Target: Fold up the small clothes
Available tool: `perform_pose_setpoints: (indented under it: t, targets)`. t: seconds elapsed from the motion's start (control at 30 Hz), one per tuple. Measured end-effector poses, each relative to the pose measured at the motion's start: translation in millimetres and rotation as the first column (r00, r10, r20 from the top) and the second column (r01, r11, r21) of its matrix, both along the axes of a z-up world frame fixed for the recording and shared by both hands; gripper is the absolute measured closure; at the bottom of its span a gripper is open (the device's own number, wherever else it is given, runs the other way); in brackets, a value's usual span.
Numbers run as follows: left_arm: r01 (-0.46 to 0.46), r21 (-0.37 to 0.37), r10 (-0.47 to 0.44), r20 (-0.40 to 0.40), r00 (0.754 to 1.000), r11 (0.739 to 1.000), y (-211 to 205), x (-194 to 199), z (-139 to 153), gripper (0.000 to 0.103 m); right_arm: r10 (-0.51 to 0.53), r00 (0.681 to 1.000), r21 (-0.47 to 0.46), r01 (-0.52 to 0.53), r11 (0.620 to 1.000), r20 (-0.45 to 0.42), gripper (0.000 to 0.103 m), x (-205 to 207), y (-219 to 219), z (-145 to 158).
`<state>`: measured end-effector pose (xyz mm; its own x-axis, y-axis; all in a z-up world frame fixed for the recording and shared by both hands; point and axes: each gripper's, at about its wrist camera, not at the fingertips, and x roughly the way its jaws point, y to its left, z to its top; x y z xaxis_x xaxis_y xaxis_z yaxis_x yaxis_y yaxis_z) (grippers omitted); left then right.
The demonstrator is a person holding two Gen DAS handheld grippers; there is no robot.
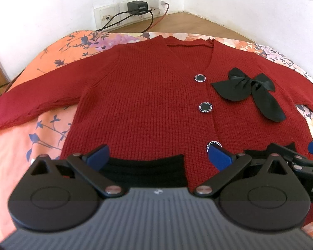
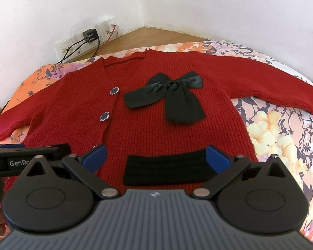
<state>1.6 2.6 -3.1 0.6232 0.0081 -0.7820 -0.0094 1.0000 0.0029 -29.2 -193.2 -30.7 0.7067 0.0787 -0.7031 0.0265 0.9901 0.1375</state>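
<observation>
A small red cardigan (image 1: 146, 104) lies flat and face up on the flowered bedsheet (image 1: 16, 152), sleeves spread out to either side, its black bow (image 2: 171, 100) resting on the chest beside the row of buttons (image 1: 205, 106). Both tools hang over the hem end. The left gripper (image 1: 158, 156) has its jaws spread wide above one black pocket (image 1: 144, 170), holding nothing. The right gripper (image 2: 156, 156) is likewise wide open over the other pocket (image 2: 167, 170); whether its blue fingertips (image 2: 217, 158) touch the knit, I can't quite tell.
</observation>
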Motion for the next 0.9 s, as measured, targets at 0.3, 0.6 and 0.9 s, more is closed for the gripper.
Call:
perform_pose_setpoints:
  t: [0.3, 0.6, 0.9]
  targets:
    - [-0.001, -0.001, 0.001, -0.002, 1.0, 1.0, -0.1, -0.2, 0.4, 0.0, 0.0, 1.0, -0.002, 0.0, 1.0, -0.002, 0.0, 0.1, -0.1, -0.4]
    - [-0.001, -0.003, 0.001, -0.007, 1.0, 1.0, 0.3, 0.2, -1.1, 0.0, -0.002, 1.0, -0.002, 0.002, 1.0, -0.01, 0.0, 0.3, -0.1, -2.0]
    - [0.002, -0.002, -0.002, -0.011, 1.0, 1.0, 0.8, 0.8, -1.6, 0.0, -0.005, 1.0, -0.001, 0.005, 1.0, -0.012, 0.0, -0.4, -0.6, -1.9]
